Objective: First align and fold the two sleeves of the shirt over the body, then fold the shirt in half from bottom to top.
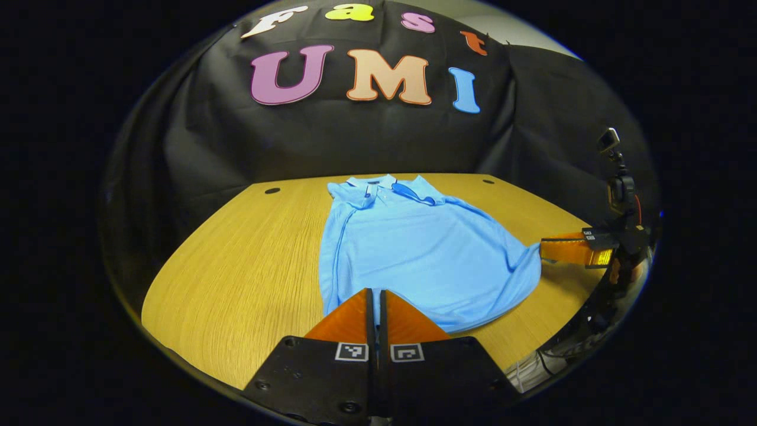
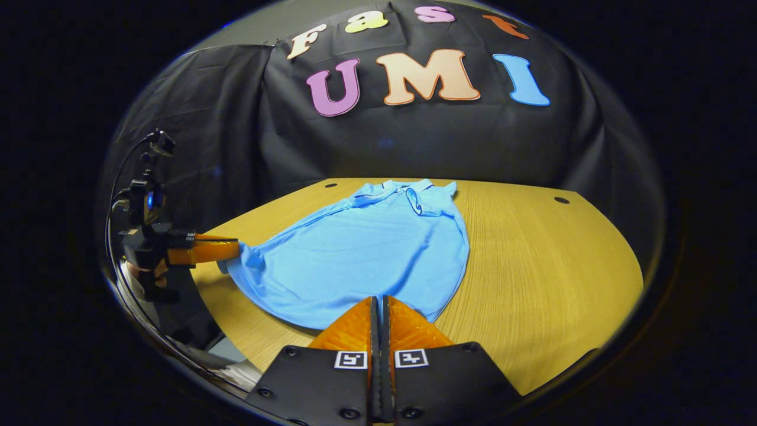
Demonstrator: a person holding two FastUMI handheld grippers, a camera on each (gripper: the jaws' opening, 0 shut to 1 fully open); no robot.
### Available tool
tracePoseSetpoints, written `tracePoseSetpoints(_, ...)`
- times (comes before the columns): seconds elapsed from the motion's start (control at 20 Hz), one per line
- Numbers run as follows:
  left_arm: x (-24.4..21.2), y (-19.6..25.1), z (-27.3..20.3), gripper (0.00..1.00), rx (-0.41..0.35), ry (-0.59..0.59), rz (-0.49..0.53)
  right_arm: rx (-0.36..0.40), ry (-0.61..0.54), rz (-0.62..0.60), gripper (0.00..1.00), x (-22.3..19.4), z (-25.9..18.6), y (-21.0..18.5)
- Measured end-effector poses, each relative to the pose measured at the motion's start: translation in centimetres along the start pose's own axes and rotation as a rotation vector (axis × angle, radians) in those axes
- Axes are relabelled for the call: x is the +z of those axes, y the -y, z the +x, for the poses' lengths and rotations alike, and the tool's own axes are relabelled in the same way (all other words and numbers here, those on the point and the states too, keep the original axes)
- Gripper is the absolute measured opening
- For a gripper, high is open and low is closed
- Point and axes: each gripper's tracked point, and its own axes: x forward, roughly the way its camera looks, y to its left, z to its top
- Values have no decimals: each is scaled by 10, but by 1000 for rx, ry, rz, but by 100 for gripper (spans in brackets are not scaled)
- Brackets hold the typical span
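Underneath everything lies a wooden table (image 1: pixel 236 260) with a fine straight grain and a curved near edge, two small dark round holes near its far corners. Black cloth (image 1: pixel 225 136), creased and draped, walls the booth behind it.

On the table lies a light blue polo shirt (image 1: pixel 408 248), collar toward the cloth and hem toward the cameras, its knit fabric mostly smooth with soft ripples along the edges. The sleeves appear folded in over the body.

In the left gripper view the left gripper (image 1: pixel 376 302) has its fingers pressed together at the shirt's near hem; whether any fabric lies between them cannot be told. In the right gripper view the right gripper (image 2: pixel 379 307) is likewise closed at the hem, its grip on the cloth equally unclear.

Each view also catches the other gripper at a bottom corner of the shirt, the hand behind it cut off in dimness.
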Motion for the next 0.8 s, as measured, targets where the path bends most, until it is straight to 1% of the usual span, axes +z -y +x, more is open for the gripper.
tracePoseSetpoints(0.05,6,-1,9,0,-4,5,-12,-4,-8,-2,3,6,7,4)
tracePoseSetpoints(0.25,31,-11,44,0,-8,7,-46,-21,-38,13,3,31,39,18)
tracePoseSetpoints(0.5,74,-35,86,0,8,26,-60,-69,-55,30,3,72,81,45)
tracePoseSetpoints(0.6,89,-51,105,0,34,17,-63,-79,-60,55,2,90,101,53)
tracePoseSetpoints(0.8,112,-72,146,0,55,9,-86,-100,-79,96,2,118,143,74)
